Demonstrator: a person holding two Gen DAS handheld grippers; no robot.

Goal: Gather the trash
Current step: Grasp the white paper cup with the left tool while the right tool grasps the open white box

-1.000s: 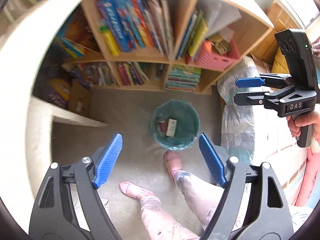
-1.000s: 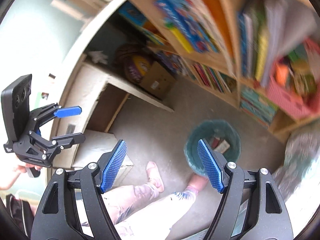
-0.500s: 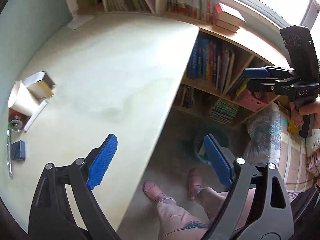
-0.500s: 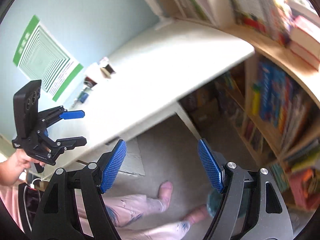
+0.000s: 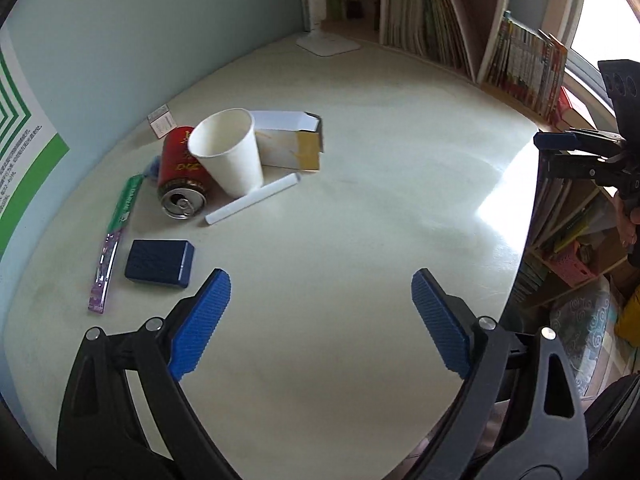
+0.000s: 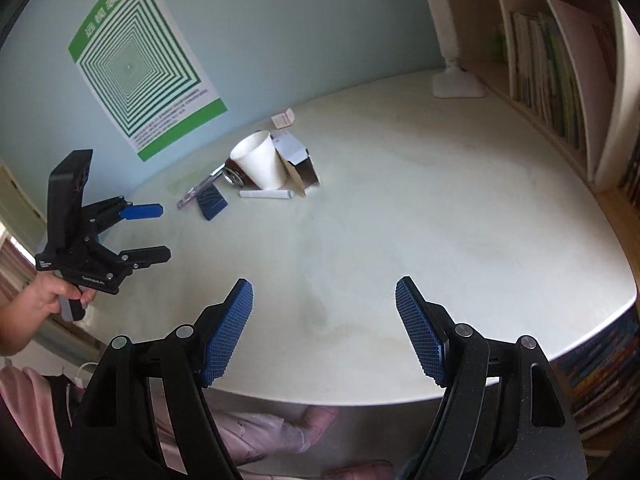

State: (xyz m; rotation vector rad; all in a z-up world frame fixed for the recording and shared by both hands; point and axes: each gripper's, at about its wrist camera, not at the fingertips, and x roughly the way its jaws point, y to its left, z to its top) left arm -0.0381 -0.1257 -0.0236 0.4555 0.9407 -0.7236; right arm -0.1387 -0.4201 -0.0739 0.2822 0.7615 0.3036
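A pile of trash lies at the far left of the pale desk (image 5: pixel 360 208): a white paper cup (image 5: pixel 228 152) tipped against a red can (image 5: pixel 180 176), an open cardboard box (image 5: pixel 292 144), a white tube (image 5: pixel 252 199), a green and purple toothbrush pack (image 5: pixel 116 232), a dark blue box (image 5: pixel 160 263) and a small carton (image 5: pixel 161 120). The cup (image 6: pixel 260 166) and blue box (image 6: pixel 210 200) also show in the right wrist view. My left gripper (image 5: pixel 320 320) is open and empty, short of the pile. My right gripper (image 6: pixel 324 328) is open and empty over the desk's near edge.
Bookshelves (image 5: pixel 440 28) line the desk's back and right side. A white lamp base (image 6: pixel 458 86) stands at the back. A green striped poster (image 6: pixel 136 60) hangs on the blue wall. The person's legs and pink shoes (image 6: pixel 316 420) are under the desk edge.
Both grippers have swung up from the floor and the teal bin to face the desktop. The trash pile has come into view. Both stayed open.
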